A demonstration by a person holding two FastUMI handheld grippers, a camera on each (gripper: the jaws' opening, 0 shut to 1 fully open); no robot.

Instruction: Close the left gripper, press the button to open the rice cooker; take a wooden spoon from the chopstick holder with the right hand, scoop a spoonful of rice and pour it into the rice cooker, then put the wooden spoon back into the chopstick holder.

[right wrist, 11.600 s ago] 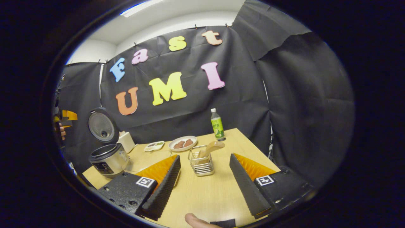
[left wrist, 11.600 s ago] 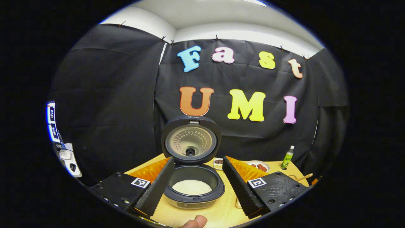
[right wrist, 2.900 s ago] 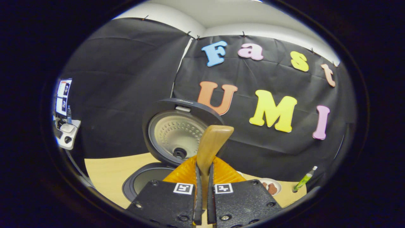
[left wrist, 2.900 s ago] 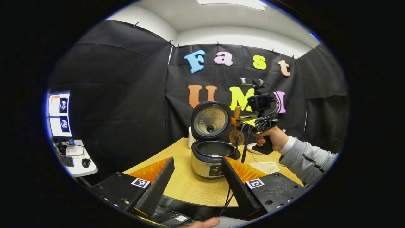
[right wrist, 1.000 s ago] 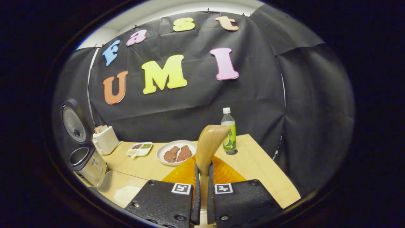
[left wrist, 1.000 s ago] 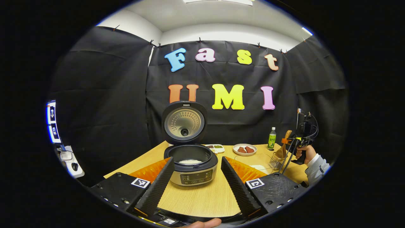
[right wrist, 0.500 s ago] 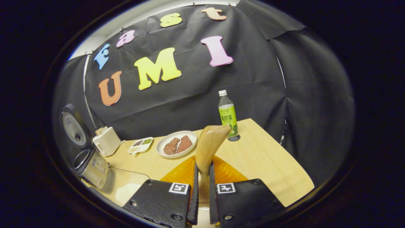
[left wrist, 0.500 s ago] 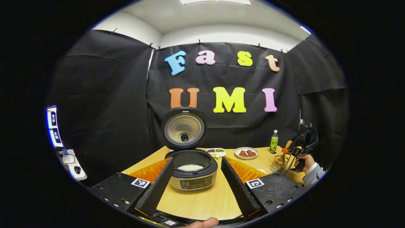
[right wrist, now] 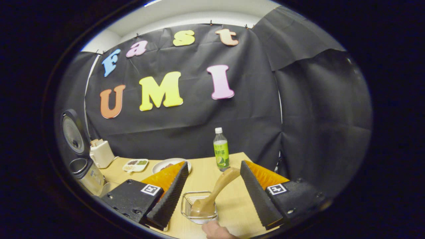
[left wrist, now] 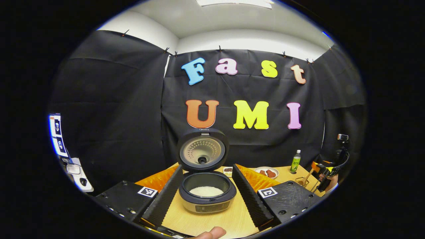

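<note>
Table (right wrist: 255, 166) light wood grain. Cooker (left wrist: 206, 199): dark grey rim and lid shell, beige-silver body, lid (left wrist: 203, 150) lined in dull metal with a dotted ring pattern. Rice (left wrist: 206, 191) white. Spoon (right wrist: 217, 191) tan wood. Holder (right wrist: 192, 202) silver wire. Bottle (right wrist: 221, 151): green label, white cap. Plate (right wrist: 166, 166) white, brown pieces on it. Toaster (right wrist: 101, 152) cream.

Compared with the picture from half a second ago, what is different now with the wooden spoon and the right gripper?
The right gripper has opened and let go of the light brown wooden spoon, which now leans, bowl down, in the wire chopstick holder. The round silver rice cooker stayed open with white rice inside, and the left gripper stayed open.
</note>
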